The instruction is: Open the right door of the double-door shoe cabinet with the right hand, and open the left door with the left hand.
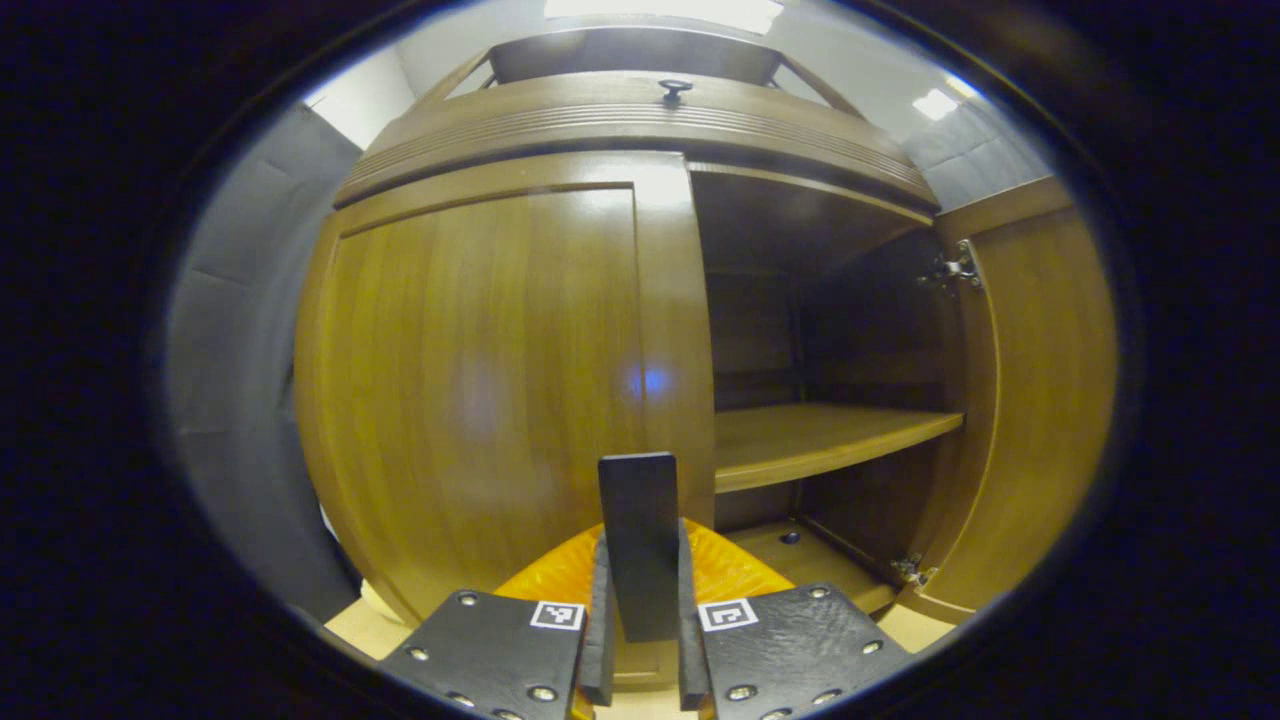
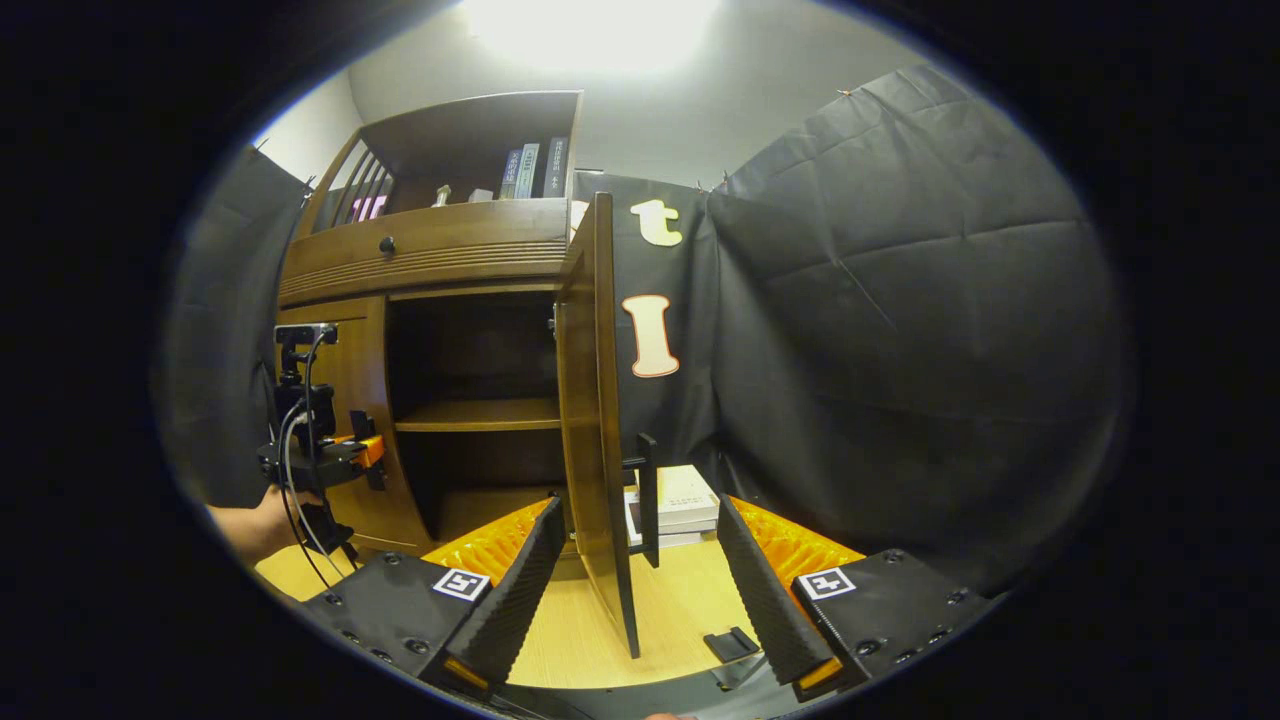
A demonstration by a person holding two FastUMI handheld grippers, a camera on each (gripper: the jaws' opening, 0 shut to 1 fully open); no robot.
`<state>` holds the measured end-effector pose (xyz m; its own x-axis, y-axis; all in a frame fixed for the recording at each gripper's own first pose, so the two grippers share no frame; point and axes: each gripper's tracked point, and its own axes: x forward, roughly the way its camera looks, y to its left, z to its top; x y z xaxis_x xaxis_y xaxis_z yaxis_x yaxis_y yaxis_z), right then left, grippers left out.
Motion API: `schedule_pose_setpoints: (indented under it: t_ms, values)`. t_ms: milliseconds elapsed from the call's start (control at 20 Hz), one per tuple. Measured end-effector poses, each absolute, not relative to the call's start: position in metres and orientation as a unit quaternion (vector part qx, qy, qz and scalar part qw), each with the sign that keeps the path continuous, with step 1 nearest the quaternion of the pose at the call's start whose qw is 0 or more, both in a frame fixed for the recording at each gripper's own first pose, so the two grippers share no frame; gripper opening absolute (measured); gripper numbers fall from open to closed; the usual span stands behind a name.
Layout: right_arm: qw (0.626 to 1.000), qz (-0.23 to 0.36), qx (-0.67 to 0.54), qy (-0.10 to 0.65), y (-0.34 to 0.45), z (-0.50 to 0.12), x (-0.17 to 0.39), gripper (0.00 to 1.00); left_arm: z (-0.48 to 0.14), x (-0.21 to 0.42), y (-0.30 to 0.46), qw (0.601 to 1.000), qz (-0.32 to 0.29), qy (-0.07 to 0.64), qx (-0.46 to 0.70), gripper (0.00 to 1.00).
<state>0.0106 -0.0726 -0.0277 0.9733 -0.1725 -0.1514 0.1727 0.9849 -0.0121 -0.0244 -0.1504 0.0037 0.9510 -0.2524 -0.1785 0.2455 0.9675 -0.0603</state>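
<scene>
The wooden shoe cabinet (image 1: 640,120) fills the left gripper view. Its left door (image 1: 480,380) is closed flat, and that door's dark upright handle (image 1: 638,490) stands between the fingers of my left gripper (image 1: 642,540), which is shut on it. The right door (image 1: 1040,400) is swung wide open, baring an inner shelf (image 1: 820,435). In the right gripper view the right door (image 2: 598,420) shows edge-on with its dark handle (image 2: 648,495). My right gripper (image 2: 640,508) is open, its fingers spread either side of that door without touching it. The left gripper (image 2: 320,450), held by a hand (image 2: 262,525), sits at the left door.
A drawer with a small knob (image 2: 386,244) runs above the doors, and books (image 2: 530,168) stand on the top shelf. A pale stack (image 2: 685,500) lies on the wooden floor (image 2: 580,640) behind the open door, and a small black piece (image 2: 730,643) is near my right fingers. Black cloth walls close in on both sides.
</scene>
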Motion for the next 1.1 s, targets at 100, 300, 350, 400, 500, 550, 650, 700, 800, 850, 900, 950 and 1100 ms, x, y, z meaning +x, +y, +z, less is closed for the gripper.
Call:
schedule_pose_setpoints:
  t_ms: [100, 300, 350, 400, 500, 550, 650, 700, 800, 850, 900, 950, 1100]
  values:
    - [0.994, -0.086, -0.003, 0.074, -0.075, -0.026, 0.006, 0.96, 0.009, -0.027, -0.146, 0.988, -0.115, 0.100, -0.019, 0.21]
    - [0.994, -0.077, -0.001, 0.077, -0.078, -0.028, 0.002, 0.96, 0.017, -0.038, -0.140, 0.988, -0.124, 0.092, -0.027, 0.22]
    - [0.994, -0.072, 0.000, 0.077, -0.078, -0.028, 0.001, 0.96, 0.018, -0.045, -0.138, 0.988, -0.123, 0.093, -0.024, 0.22]
    - [0.995, -0.066, 0.003, 0.076, -0.076, -0.026, 0.001, 0.96, 0.021, -0.048, -0.135, 0.988, -0.121, 0.093, -0.024, 0.22]
    - [0.996, -0.052, 0.007, 0.069, -0.071, -0.023, 0.001, 0.96, 0.026, -0.052, -0.132, 0.988, -0.116, 0.096, -0.024, 0.19]
    - [0.997, -0.044, 0.006, 0.066, -0.069, -0.021, 0.001, 0.96, 0.027, -0.058, -0.130, 0.988, -0.115, 0.097, -0.022, 0.16]
    - [0.998, -0.030, 0.000, 0.063, -0.066, -0.022, 0.000, 0.96, 0.033, -0.059, -0.126, 0.989, -0.111, 0.099, -0.021, 0.17]
    - [0.998, -0.024, -0.003, 0.063, -0.065, -0.022, 0.000, 0.96, 0.038, -0.059, -0.126, 0.989, -0.109, 0.099, -0.020, 0.17]
    - [0.998, -0.008, 0.001, 0.065, -0.061, -0.025, -0.003, 0.96, 0.046, -0.062, -0.122, 0.990, -0.103, 0.098, -0.016, 0.18]
    - [0.998, -0.001, 0.004, 0.066, -0.060, -0.026, -0.003, 0.96, 0.049, -0.062, -0.120, 0.990, -0.098, 0.097, -0.015, 0.19]
    - [0.998, 0.005, 0.006, 0.067, -0.059, -0.026, -0.004, 0.96, 0.052, -0.062, -0.119, 0.991, -0.093, 0.097, -0.014, 0.19]
    - [0.998, 0.012, 0.007, 0.067, -0.058, -0.028, -0.006, 0.96, 0.055, -0.061, -0.117, 0.991, -0.088, 0.097, -0.012, 0.19]
    - [0.997, 0.035, 0.006, 0.068, -0.056, -0.029, -0.010, 0.96, 0.060, -0.064, -0.109, 0.993, -0.069, 0.099, -0.007, 0.21]
